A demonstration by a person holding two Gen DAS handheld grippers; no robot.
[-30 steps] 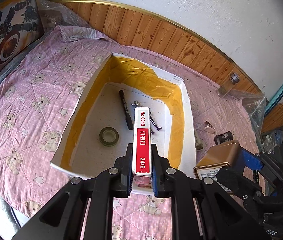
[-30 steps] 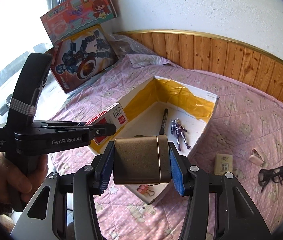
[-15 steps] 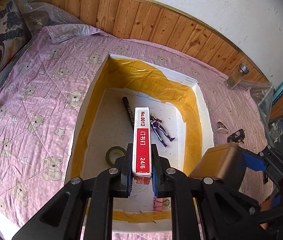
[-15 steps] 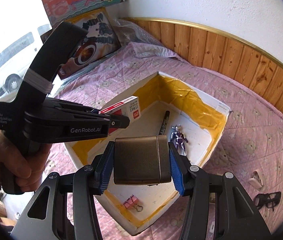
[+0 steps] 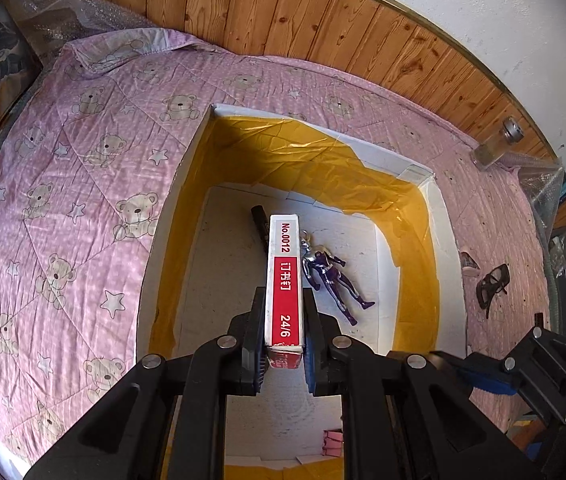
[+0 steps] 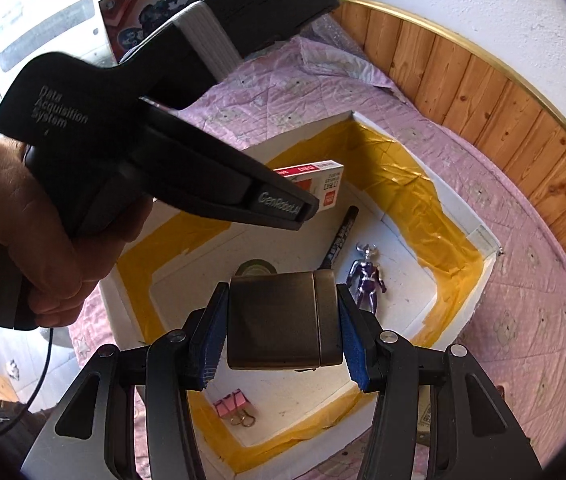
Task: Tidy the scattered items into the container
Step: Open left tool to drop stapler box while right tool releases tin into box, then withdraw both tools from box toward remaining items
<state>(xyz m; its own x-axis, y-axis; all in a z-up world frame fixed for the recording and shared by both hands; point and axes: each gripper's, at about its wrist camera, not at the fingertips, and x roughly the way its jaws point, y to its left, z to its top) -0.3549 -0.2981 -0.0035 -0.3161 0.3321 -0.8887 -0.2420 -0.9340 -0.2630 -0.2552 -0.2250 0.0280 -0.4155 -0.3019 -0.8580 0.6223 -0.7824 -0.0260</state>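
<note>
A white box lined with yellow tape [image 5: 447, 240] sits on the pink bear-print quilt. My left gripper [image 5: 283, 344] is shut on a red and white staple box [image 5: 285, 280], held above the box floor. My right gripper [image 6: 283, 336] is shut on a bronze metal tin [image 6: 279, 320], also over the box interior. In the right wrist view the left gripper [image 6: 283, 204] and its staple box [image 6: 319, 184] hang to the upper left. On the floor lie a black marker [image 6: 339, 236], a purple figure [image 6: 367, 276], a tape roll [image 6: 255, 268] and pink binder clips [image 6: 233, 404].
Black sunglasses [image 5: 493, 284] and a small clip [image 5: 468, 264] lie on the quilt right of the box. A glass jar [image 5: 499, 146] stands by the wood-panelled wall. A person's hand [image 6: 23, 232] grips the left gripper's handle. Toy boxes [image 6: 155, 4] lean at the far left.
Both grippers have moved forward from the box's near edge to above its inside. Each still holds its item. The tape roll is now hidden under the left gripper in its own view.
</note>
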